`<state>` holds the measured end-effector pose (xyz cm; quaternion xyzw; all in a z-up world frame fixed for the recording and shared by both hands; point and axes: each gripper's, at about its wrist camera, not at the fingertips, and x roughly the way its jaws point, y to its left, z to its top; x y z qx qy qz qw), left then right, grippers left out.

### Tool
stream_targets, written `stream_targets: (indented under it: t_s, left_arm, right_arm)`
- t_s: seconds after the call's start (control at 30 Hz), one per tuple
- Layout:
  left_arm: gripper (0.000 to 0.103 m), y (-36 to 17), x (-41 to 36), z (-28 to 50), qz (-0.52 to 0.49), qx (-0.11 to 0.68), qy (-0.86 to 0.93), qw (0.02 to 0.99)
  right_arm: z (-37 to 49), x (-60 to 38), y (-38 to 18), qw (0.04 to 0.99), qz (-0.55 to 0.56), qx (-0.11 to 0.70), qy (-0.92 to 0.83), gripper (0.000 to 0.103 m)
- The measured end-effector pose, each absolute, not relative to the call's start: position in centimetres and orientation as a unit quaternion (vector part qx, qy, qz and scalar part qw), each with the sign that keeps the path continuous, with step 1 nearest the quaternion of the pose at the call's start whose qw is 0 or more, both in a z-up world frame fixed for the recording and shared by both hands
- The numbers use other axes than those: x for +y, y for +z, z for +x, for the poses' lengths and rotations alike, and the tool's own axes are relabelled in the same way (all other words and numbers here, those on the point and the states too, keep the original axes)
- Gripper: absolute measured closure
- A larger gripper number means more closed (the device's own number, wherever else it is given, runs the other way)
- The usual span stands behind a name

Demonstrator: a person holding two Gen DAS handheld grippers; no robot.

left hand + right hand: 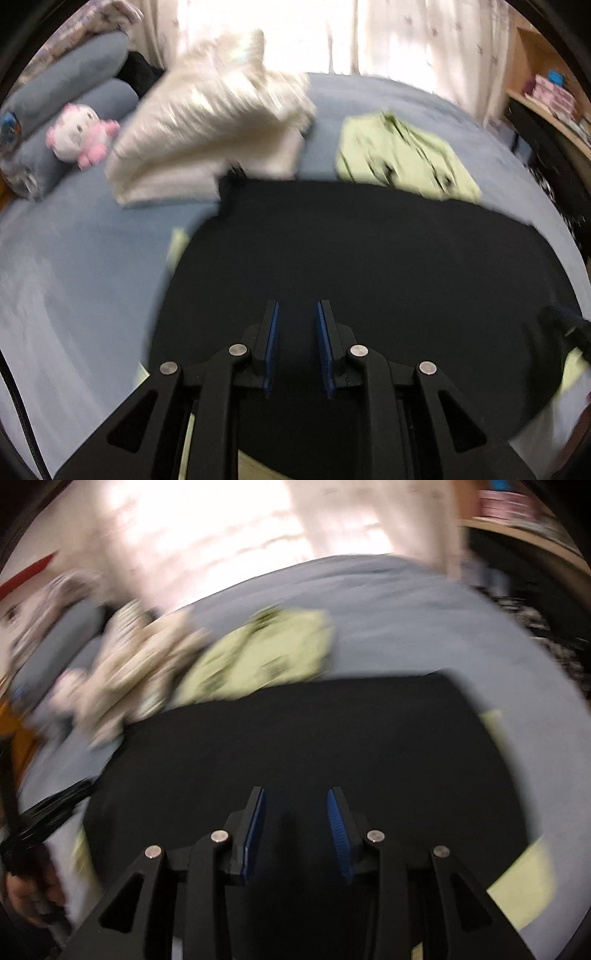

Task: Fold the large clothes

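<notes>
Both jaws parted, nothing between the pads: your left gripper point(295, 314) narrowly, your right gripper point(295, 799) wider. Both hang above the black garment point(369, 258), spread flat on the near part of the blue-grey bed point(74, 277). Green clothes point(402, 155) and a cream pile point(207, 140) lie beyond, far side. Views blurred; steady yourself, then take one edge with matched grips and fold evenly.
</notes>
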<state>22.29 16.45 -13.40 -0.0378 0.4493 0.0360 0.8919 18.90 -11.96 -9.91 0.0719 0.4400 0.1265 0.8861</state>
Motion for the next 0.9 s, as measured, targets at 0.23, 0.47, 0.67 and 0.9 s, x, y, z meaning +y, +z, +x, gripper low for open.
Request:
stream_targets:
  t_s: [0.23, 0.47, 0.67, 0.9]
  left_arm:
    - [0.082, -16.8, 17.7, 19.8, -0.018, 0.467, 0.089, 0.879]
    - [0.082, -17.0, 23.5, 19.2, -0.045, 0.468, 0.133, 0.873]
    - [0.082, -17.1, 22.7, 19.1, -0.025, 0.465, 0.145, 0.873]
    - [0.081, -17.1, 22.8, 19.3, -0.027, 0.467, 0.148, 0.871]
  right_arm:
    - [17.3, -11.2, -14.1, 0.876, 0.034, 0.47, 0.107, 0.069]
    - [16.7, -23.8, -13.3, 0.884, 0.048, 0.455, -0.091, 0.07]
    - [15.6, -26.8, -13.1, 0.886, 0.122, 0.439, -0.086, 0.076]
    - [15.3, -26.3, -13.3, 0.887, 0.1, 0.44, -0.1, 0.07]
